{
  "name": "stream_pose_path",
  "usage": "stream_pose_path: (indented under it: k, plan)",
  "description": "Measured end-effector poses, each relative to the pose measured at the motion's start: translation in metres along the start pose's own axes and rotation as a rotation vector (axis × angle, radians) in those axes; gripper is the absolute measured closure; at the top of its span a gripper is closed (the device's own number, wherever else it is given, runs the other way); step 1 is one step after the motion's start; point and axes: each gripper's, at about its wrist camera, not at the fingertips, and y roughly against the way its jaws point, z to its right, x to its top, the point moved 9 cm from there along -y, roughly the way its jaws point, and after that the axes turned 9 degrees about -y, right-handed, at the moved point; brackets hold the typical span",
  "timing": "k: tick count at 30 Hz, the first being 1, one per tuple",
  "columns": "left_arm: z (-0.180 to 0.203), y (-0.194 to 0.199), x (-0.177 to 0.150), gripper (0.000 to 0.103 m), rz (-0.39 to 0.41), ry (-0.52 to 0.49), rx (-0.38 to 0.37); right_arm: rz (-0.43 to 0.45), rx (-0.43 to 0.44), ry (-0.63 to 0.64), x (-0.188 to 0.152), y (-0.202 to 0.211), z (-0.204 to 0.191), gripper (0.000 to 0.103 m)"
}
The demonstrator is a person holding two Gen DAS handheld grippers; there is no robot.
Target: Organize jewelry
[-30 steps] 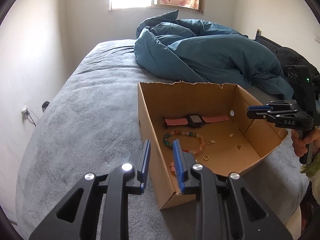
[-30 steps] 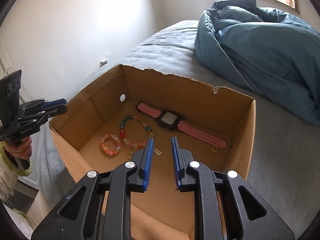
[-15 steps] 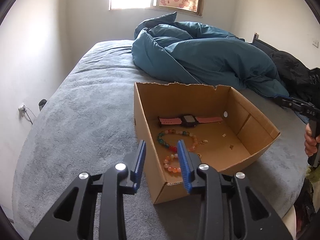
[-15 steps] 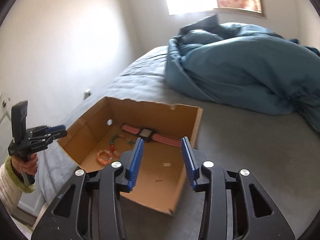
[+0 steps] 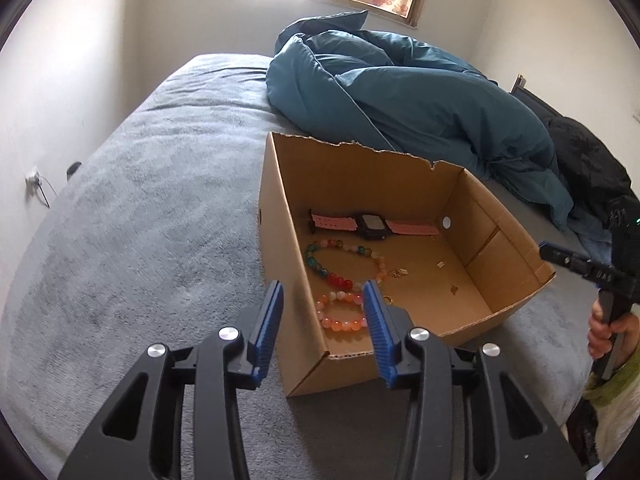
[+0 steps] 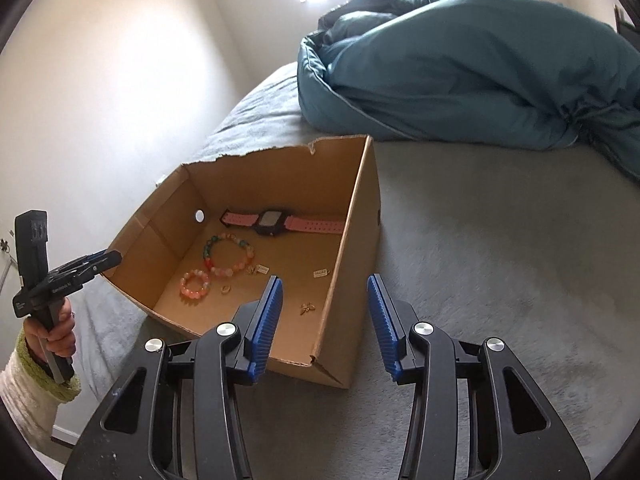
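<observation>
An open cardboard box (image 5: 280, 240) (image 6: 360, 248) lies on the grey bed. Inside are a pink-strapped watch (image 5: 372, 225) (image 6: 276, 222), a multicoloured bead bracelet (image 5: 340, 260) (image 6: 228, 254), a smaller orange bead bracelet (image 5: 340, 314) (image 6: 195, 285), a gold ring (image 6: 226, 289) and several small gold pieces (image 5: 454, 289) (image 6: 307, 308). My left gripper (image 5: 322, 312) is open and empty, held back over the box's near left corner. My right gripper (image 6: 324, 304) is open and empty, held back over the box's right wall. Each gripper shows at the edge of the other's view (image 5: 576, 266) (image 6: 80, 270).
A bunched teal duvet (image 5: 400, 96) (image 6: 460, 60) lies behind the box. Dark clothing (image 5: 588, 164) lies at the far right. The grey bed cover (image 5: 140, 240) (image 6: 500, 260) spreads on both sides of the box. A wall socket (image 5: 32, 176) is at the left.
Both grippers have pulled back and up, away from the box, and their jaws have opened wider. The right gripper has swung to the box's right side.
</observation>
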Motion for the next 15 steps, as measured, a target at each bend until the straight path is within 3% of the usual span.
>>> stream_pose_path:
  k: [6,15]
  plan:
    - [0.004,-0.001,0.000,0.063,0.003,-0.007,-0.001,-0.040,-0.022,-0.009,-0.007,-0.010,0.002,0.087]
    - [0.005,0.000,-0.001,0.064,0.006,-0.004,0.006,-0.045,-0.030,-0.015,-0.009,-0.009,0.000,0.090]
